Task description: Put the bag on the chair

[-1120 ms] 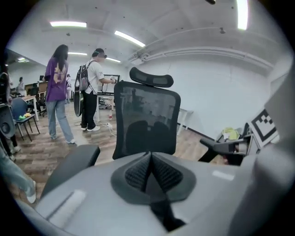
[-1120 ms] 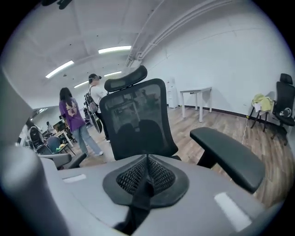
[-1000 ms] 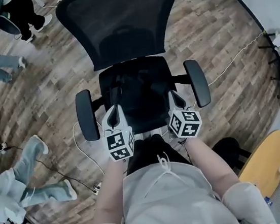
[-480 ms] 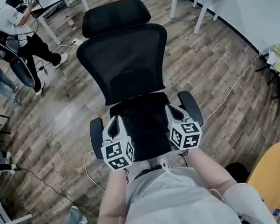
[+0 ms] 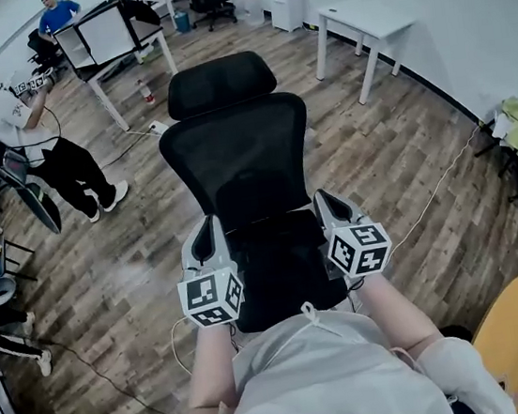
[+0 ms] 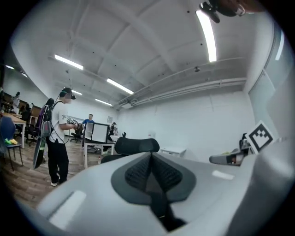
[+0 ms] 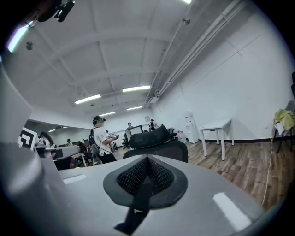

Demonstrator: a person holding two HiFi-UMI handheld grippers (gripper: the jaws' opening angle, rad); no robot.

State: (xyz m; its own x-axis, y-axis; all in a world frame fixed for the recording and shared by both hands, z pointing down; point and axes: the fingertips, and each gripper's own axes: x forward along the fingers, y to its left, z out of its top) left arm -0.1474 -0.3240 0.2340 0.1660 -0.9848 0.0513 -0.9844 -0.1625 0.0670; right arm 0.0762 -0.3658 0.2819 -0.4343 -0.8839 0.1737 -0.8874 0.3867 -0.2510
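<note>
Holding both tools pressed together, we carry nothing. The left tool (image 5: 207,225) shows its ribbed pads meeting in the left gripper view with no gap and no object between them, and the right tool (image 5: 324,198) shows the same in the right gripper view. We keep them level and parallel, one over each front corner of the seat (image 5: 281,269), pointing at the backrest (image 5: 238,157). That suits someone standing square to the chair (image 5: 221,85), arms drawn close to the body.

The bag is the uncertain part. We cannot pick it out plainly in any view. The seat is black with a few darker folds near its back edge, and a black bag lying there would be hard to tell from the cushion. Because the tools are shut and empty right above the seat, we judge that either the bag already rests there or it has yet to be fetched.

Round the chair the wooden floor (image 5: 405,163) lies open, with a person (image 5: 26,128) standing well apart at the left.
</note>
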